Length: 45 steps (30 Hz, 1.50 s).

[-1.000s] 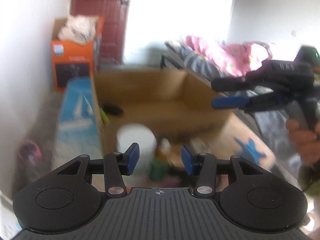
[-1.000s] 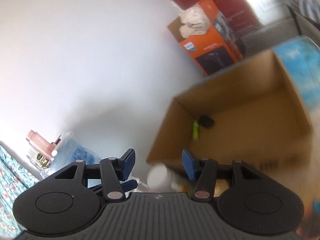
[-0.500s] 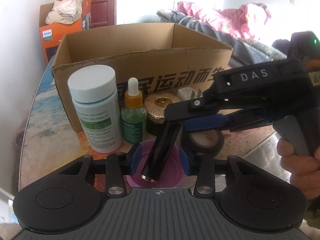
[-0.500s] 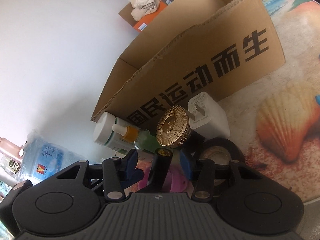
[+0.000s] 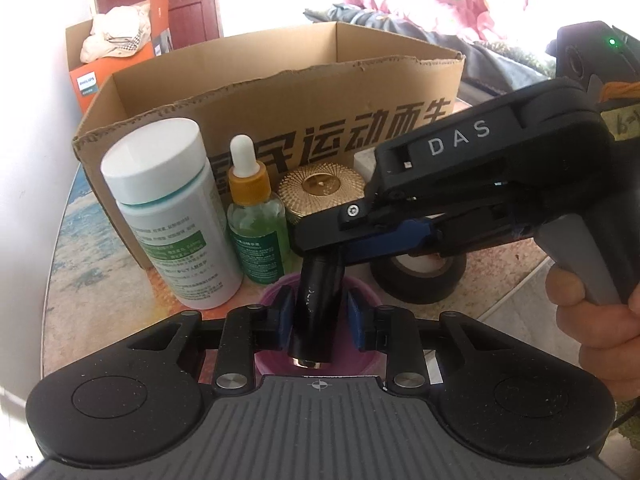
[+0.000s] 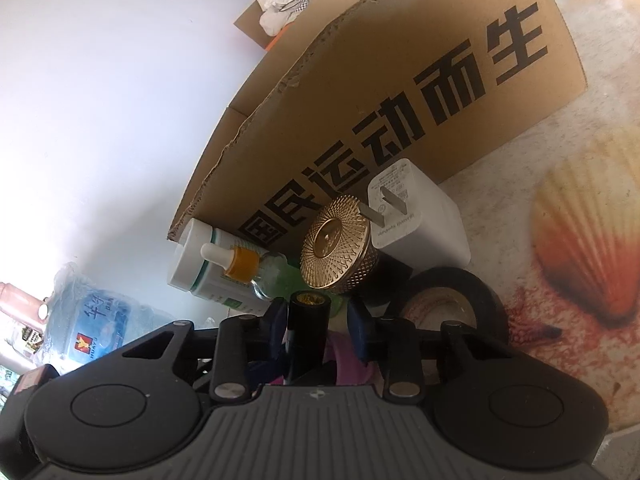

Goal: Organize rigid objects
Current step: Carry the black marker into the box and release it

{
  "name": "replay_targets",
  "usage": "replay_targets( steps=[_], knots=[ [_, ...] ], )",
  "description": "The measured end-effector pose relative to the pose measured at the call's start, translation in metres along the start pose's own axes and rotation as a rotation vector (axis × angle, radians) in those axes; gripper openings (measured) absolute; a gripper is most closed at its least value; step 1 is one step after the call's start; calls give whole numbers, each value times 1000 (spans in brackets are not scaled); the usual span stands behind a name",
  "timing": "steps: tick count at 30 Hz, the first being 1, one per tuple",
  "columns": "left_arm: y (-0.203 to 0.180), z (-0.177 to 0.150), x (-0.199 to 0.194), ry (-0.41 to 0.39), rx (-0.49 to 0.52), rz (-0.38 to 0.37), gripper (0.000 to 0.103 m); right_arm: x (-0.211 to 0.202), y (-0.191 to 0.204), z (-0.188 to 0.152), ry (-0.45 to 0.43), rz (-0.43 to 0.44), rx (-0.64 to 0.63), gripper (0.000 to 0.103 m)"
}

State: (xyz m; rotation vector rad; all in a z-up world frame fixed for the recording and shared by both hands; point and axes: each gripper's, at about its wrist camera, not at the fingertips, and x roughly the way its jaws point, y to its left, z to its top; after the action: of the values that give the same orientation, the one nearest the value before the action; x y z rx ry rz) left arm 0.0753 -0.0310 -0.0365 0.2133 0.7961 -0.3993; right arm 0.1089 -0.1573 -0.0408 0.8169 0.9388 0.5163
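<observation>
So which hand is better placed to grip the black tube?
Probably left: the left gripper brackets the black tube mid-body, jaws closing. The right gripper only brackets its tip.

A brown cardboard box (image 5: pixel 360 92) is showing bold black characters. A white-capped plastic bottle (image 5: pixel 172 208) is wearing a green label, beside a green glass dropper bottle (image 5: pixel 258 228) with an orange collar. A gold lid (image 5: pixel 320 190) is carrying a fine woven pattern. The surface (image 6: pixel 580 240) is displaying an orange seashell print.
</observation>
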Motion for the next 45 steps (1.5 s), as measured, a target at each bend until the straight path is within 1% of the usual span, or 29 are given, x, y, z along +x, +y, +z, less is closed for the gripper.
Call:
replay_targets(
  steps=[3,4,5,6,9,14,17,20,23,26,29,32,35,37,39,41,42,45],
  knots=[
    [-2,0,1,-8,11,4,26,3,1,-1,0,2,-9,33],
    [-3,0,1,-12,13,4,22,3,1,-2,0,3,-14,31],
    [-4,0,1,-15,18,6,21,3,2,-2,-2,8,-21,27],
    [-6,-1,1,-17,25,11,21,5,4,-3,-5,7,-28,25],
    [-9,-2,-2,-25,41,25,21,4,9,-6,-19,-1,-58,24],
    [-16,-1,-12,-48,46,28,21,-8,20,-10,-40,0,-92,24],
    [-21,0,-26,-81,52,33,21,-20,33,-13,-66,3,-128,24],
    [-24,5,-45,-131,58,36,21,-36,53,-14,-107,6,-189,24],
    [-22,17,-67,-193,57,38,21,-52,80,-11,-159,16,-270,24],
    [-15,36,-89,-261,42,39,21,-65,110,0,-209,40,-366,24],
    [-4,59,-106,-324,28,48,21,-73,137,21,-236,79,-447,24],
    [8,88,-111,-345,10,64,21,-67,157,51,-230,104,-492,24],
    [27,115,-99,-310,-18,76,21,-48,170,83,-189,91,-515,24],
    [41,132,-81,-257,-40,74,21,-27,168,107,-133,74,-492,24],
    [58,143,-59,-190,-71,66,21,1,160,129,-59,57,-444,24],
    [71,141,-38,-121,-98,65,21,28,147,148,23,45,-376,24],
    [77,140,-29,-94,-97,75,21,41,139,155,65,39,-346,24],
    [90,139,-2,2,-103,89,21,79,118,168,175,6,-270,24]
  ],
)
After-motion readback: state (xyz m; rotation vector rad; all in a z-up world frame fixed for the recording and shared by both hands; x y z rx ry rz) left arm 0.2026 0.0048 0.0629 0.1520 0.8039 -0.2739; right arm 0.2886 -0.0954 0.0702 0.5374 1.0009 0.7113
